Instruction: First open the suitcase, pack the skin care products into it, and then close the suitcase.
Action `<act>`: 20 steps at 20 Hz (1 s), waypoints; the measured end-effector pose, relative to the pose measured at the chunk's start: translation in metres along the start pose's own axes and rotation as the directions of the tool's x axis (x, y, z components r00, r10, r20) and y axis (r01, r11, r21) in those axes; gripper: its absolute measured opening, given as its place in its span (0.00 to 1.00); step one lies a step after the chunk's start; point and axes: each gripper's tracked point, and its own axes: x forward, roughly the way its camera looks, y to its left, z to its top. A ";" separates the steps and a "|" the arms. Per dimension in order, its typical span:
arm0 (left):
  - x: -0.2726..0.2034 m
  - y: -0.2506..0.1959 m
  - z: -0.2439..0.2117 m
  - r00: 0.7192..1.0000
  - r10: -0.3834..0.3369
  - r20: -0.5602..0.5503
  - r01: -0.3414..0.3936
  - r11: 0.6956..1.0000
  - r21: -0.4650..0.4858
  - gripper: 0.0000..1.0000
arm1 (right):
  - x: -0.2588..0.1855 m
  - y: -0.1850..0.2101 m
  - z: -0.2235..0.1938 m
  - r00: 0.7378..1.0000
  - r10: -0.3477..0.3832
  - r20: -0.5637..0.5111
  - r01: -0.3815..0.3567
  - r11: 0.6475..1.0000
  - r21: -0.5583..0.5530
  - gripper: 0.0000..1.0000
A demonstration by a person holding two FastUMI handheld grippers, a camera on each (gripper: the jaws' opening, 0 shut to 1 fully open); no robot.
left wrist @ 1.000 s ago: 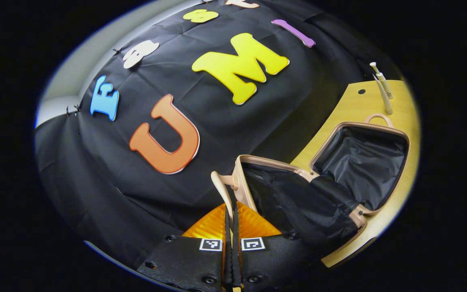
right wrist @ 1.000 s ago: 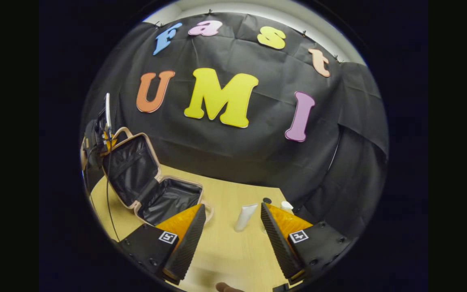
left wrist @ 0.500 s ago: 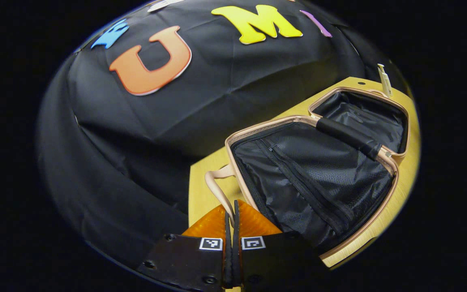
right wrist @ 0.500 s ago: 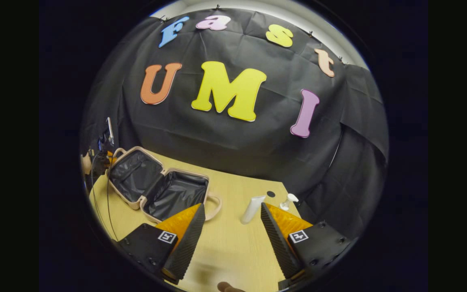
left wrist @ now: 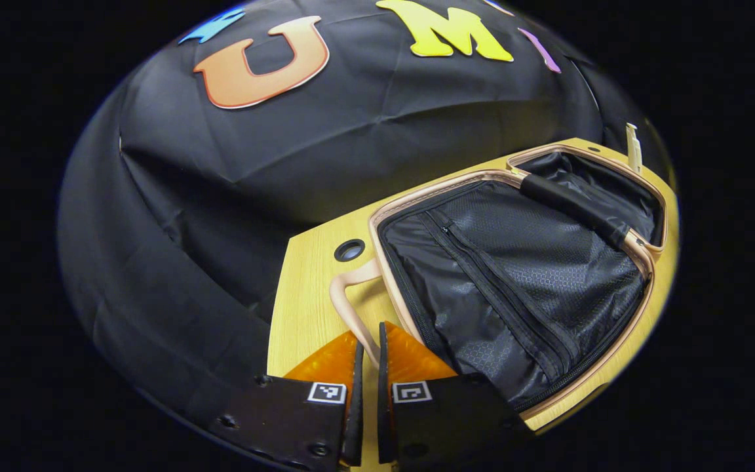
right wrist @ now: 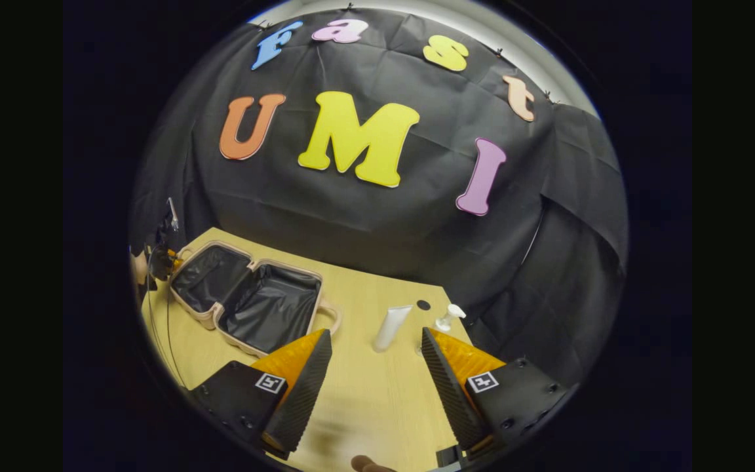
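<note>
Left gripper view, near to far: left gripper [left wrist: 366,367] sits low over the light wood table [left wrist: 305,308], its fingers with a narrow gap between them, straddling the suitcase handle [left wrist: 351,298]; whether they press on it, cannot tell. Suitcase [left wrist: 515,282] lies open flat on the table, black lining with zip pocket on the near half, second half beyond it. Round cable hole [left wrist: 349,250] in the tabletop just past the handle. A pale tube [left wrist: 631,147] stands beyond the far half. Black cloth wall behind.

Right gripper view, near to far: right gripper [right wrist: 375,377] hovers over bare tabletop [right wrist: 371,400], fingers wide apart, holding nothing. Ahead between the fingers stands a white tube [right wrist: 391,328]; right of it a small pump bottle [right wrist: 448,318]. Open suitcase [right wrist: 250,303] lies to the left, well apart from both products. Black cloth hangs behind the table; a pale strip of room wall [right wrist: 482,26] shows above it.
</note>
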 end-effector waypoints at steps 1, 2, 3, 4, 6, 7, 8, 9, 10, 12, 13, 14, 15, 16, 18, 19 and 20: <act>0.000 0.002 -0.001 1.000 0.007 -0.003 -0.007 1.000 -0.005 0.12 | -0.001 0.001 -0.002 1.000 0.004 0.001 -0.004 1.000 -0.001 0.82; -0.003 0.008 -0.002 0.999 0.035 -0.009 -0.035 0.999 -0.005 0.14 | 0.000 0.003 -0.002 1.000 0.013 0.002 -0.013 1.000 -0.004 0.82; -0.006 0.017 -0.003 0.997 0.076 -0.013 -0.076 0.997 -0.003 0.29 | 0.001 0.004 -0.004 1.000 0.021 0.002 -0.021 1.000 -0.009 0.82; -0.009 0.024 -0.006 0.995 0.100 -0.021 -0.100 0.995 -0.008 0.43 | 0.001 0.005 -0.005 1.000 0.030 0.002 -0.030 0.999 -0.015 0.82; -0.020 0.023 -0.007 0.994 0.102 -0.029 -0.103 0.994 -0.033 0.70 | 0.002 0.006 -0.007 0.999 0.051 0.007 -0.051 0.999 -0.017 0.82; -0.025 0.023 -0.006 0.994 0.108 -0.032 -0.109 0.993 -0.046 0.80 | 0.000 0.005 -0.006 0.998 0.061 0.016 -0.061 0.998 -0.019 0.82; -0.031 0.023 -0.004 0.992 0.119 -0.035 -0.121 0.991 -0.058 0.82 | -0.001 0.003 -0.004 0.997 0.072 0.029 -0.071 0.997 -0.022 0.82; -0.037 0.021 0.000 0.992 0.124 -0.028 -0.126 0.989 -0.079 0.84 | -0.001 0.000 -0.005 0.996 0.076 0.043 -0.075 0.997 -0.029 0.82; -0.045 0.014 0.007 0.993 0.113 -0.016 -0.114 0.987 -0.114 0.82 | -0.003 -0.003 -0.005 0.995 0.082 0.052 -0.080 0.996 -0.034 0.82; -0.064 -0.008 0.026 0.997 0.080 0.007 -0.078 0.981 -0.177 1.00 | 0.000 -0.011 -0.006 0.993 0.097 0.066 -0.095 0.995 -0.035 0.83; -0.074 -0.018 0.038 0.995 0.097 0.024 -0.090 0.978 -0.186 0.98 | 0.003 -0.018 -0.007 0.992 0.105 0.072 -0.102 0.994 -0.034 0.83; -0.087 -0.049 0.065 0.995 0.072 0.073 -0.054 0.973 -0.224 0.98 | 0.009 -0.027 -0.010 0.991 0.113 0.077 -0.111 0.993 -0.028 0.82; -0.093 -0.067 0.077 0.994 0.061 0.088 -0.038 0.968 -0.250 0.98 | 0.012 -0.033 -0.011 0.990 0.117 0.081 -0.116 0.993 -0.020 0.82; -0.098 -0.085 0.083 0.995 0.046 0.094 -0.018 0.962 -0.272 0.98 | 0.016 -0.039 -0.013 0.989 0.120 0.083 -0.119 0.993 -0.013 0.82; -0.103 -0.120 0.101 0.994 0.019 0.109 0.015 0.953 -0.304 0.98 | 0.024 -0.052 -0.018 0.988 0.126 0.085 -0.126 0.992 -0.004 0.82; -0.106 -0.138 0.110 0.993 0.004 0.118 0.035 0.947 -0.320 0.98 | 0.027 -0.059 -0.020 0.988 0.128 0.086 -0.129 0.992 0.003 0.82; -0.107 -0.156 0.118 0.992 -0.011 0.127 0.053 0.941 -0.334 0.98 | 0.032 -0.065 -0.024 0.988 0.132 0.084 -0.133 0.991 0.008 0.82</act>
